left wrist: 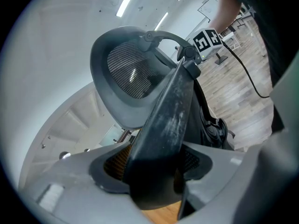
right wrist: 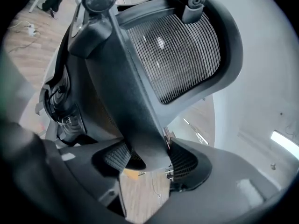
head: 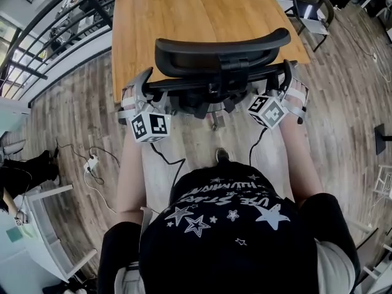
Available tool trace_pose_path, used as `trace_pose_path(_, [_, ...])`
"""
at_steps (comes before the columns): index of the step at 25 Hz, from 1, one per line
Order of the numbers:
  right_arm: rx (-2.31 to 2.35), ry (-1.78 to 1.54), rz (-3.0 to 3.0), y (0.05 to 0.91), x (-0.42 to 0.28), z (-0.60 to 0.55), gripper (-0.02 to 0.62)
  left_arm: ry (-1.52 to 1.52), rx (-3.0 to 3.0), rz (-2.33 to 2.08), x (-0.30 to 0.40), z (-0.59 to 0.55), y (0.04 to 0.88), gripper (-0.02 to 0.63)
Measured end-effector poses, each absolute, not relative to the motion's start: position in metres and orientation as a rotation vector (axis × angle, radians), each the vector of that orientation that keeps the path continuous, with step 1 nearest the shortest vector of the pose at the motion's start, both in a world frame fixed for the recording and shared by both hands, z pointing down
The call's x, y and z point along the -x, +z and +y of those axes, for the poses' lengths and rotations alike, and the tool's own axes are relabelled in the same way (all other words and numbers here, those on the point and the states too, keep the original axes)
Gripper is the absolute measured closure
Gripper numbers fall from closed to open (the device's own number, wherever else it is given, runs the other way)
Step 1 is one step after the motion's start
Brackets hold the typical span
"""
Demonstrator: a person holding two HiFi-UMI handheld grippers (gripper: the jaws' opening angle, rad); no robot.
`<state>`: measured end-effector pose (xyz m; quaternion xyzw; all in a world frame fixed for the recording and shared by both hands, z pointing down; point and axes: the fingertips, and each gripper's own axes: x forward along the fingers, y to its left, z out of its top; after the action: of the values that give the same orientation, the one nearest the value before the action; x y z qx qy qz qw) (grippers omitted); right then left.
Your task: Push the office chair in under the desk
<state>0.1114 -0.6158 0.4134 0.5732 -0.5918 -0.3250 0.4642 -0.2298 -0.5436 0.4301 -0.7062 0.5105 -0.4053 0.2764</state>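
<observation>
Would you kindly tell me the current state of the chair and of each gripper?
Office chair: pushed in, backrest upright at the desk's near edge.
Left gripper: jaws shut on the backrest's side bar.
Right gripper: jaws shut on the backrest's other side bar.

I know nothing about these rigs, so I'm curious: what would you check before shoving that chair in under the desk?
1. Left gripper shut on the chair's back frame: ok.
2. Right gripper shut on the same frame: ok.
3. Headrest roughly square to the desk edge: ok.
4. Room under the desk: cannot tell, hidden by the desktop.
5. Wheels free of the gripper cables: cannot tell, wheels hidden.
</observation>
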Motion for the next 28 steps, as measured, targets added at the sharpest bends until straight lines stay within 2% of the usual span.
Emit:
trace_pose_path(20, [-1.327, -0.766, -1.644, 0.414, -0.105, -0.615, 0.321, -1.117, 1.964, 1.396, 0.232, -0.54, 0.433, 0.333])
trace_pose_path(28, [-1.305, -0.78, -1.594, 0.413, -0.105, -0.604, 0.319, -1.107, 1.958, 1.48, 0.236, -0.529, 0.425, 0.302])
